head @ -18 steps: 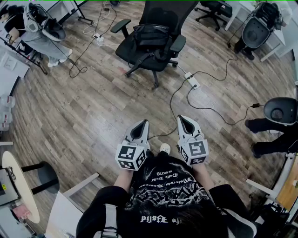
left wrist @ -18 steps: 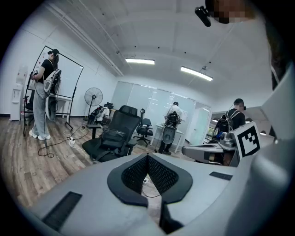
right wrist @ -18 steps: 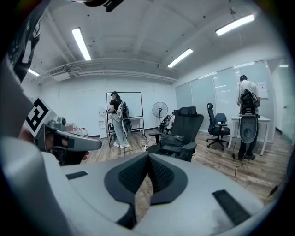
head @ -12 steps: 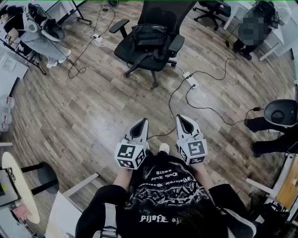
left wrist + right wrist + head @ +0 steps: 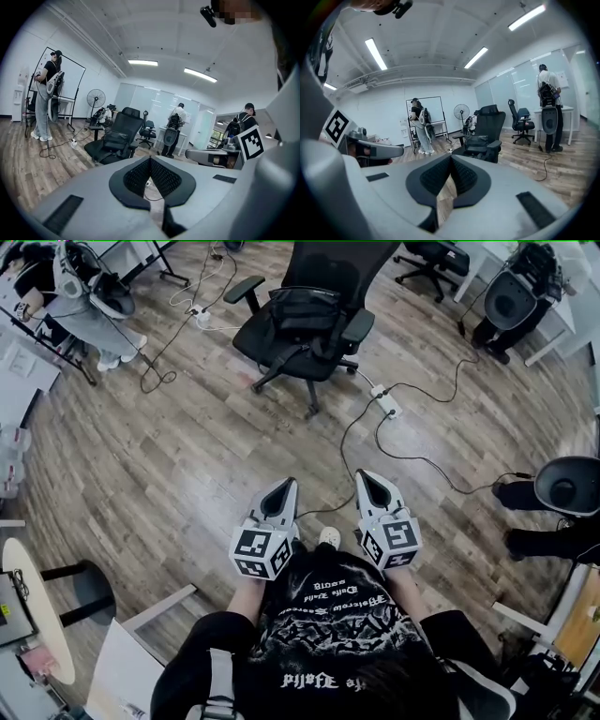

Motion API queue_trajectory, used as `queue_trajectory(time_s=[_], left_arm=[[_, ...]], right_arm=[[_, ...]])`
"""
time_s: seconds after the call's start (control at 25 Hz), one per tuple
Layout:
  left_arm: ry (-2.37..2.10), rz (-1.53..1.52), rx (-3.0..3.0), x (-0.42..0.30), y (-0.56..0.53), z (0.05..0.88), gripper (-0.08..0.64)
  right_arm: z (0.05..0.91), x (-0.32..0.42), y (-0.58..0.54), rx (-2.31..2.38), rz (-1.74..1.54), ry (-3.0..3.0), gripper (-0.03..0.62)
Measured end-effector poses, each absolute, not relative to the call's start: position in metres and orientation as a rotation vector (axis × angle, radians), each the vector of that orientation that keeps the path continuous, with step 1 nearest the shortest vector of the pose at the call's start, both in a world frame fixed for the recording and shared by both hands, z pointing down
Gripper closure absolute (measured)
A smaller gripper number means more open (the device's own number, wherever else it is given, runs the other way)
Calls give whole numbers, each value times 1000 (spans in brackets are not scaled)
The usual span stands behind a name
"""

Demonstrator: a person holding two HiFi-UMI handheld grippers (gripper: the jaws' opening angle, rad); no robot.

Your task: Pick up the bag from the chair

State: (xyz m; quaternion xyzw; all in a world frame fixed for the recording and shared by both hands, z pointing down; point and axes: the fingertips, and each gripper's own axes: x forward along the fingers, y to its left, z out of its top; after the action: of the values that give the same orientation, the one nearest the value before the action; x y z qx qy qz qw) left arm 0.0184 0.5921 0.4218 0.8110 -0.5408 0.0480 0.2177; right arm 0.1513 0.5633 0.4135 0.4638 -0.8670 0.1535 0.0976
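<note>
Since both tools are held low and close to our body, we judge the step in hand to be the approach, with the reach not yet begun. Our left hand-held gripper (image 5: 287, 486) and right hand-held gripper (image 5: 368, 478) point forward side by side. Each is clenched tip to tip with nothing between the jaws.

Just ahead, at about one o'clock, a cable (image 5: 349, 432) snakes across the wood floor (image 5: 169, 456) to a power strip (image 5: 386, 402). We should step left of it, not over its loops.

Well beyond, at twelve o'clock, stands the black chair (image 5: 330, 259), and the bag (image 5: 305, 307) lies on its seat against the backrest. From this far off the bag reads only as a dark, flat shape. It seems to have a strap hanging off the front, but we would not count on that.

To do this well, we would:
- walk straight in
- part the jaws before arriving
- pick the top edge or a handle once it shows
- steady the chair, since its casters may let it roll away
</note>
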Motion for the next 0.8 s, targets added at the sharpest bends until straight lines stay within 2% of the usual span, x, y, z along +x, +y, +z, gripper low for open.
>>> queue_trajectory(time_s=[0.12, 0.16, 0.2, 0.24, 0.28, 0.36, 0.44, 0.56, 0.68, 0.8], left_arm=[[-1571, 111, 2191, 11, 594, 423, 557], [-1585, 113, 2179, 10, 594, 423, 551], [-1580, 115, 2175, 10, 594, 424, 487], [-1563, 114, 2177, 11, 594, 425, 434], [-1545, 109, 2180, 13, 594, 424, 409], [-1523, 98, 2187, 16, 594, 422, 369], [-1528, 97, 2192, 17, 595, 420, 322], [-1571, 96, 2186, 13, 595, 416, 314], [-1572, 99, 2193, 16, 595, 415, 259], [-1581, 98, 2207, 22, 596, 413, 234]], right_arm=[[415, 155, 566, 1372, 460, -2564, 584], [415, 155, 566, 1365, 462, -2568, 539], [415, 155, 567, 1356, 463, -2575, 505], [414, 155, 567, 1351, 462, -2583, 505], [413, 154, 567, 1346, 461, -2592, 504], [411, 153, 567, 1338, 459, -2610, 383], [409, 153, 568, 1339, 448, -2615, 323], [407, 153, 569, 1339, 428, -2614, 321], [404, 154, 571, 1328, 406, -2626, 321], [405, 156, 574, 1302, 404, -2636, 321]])
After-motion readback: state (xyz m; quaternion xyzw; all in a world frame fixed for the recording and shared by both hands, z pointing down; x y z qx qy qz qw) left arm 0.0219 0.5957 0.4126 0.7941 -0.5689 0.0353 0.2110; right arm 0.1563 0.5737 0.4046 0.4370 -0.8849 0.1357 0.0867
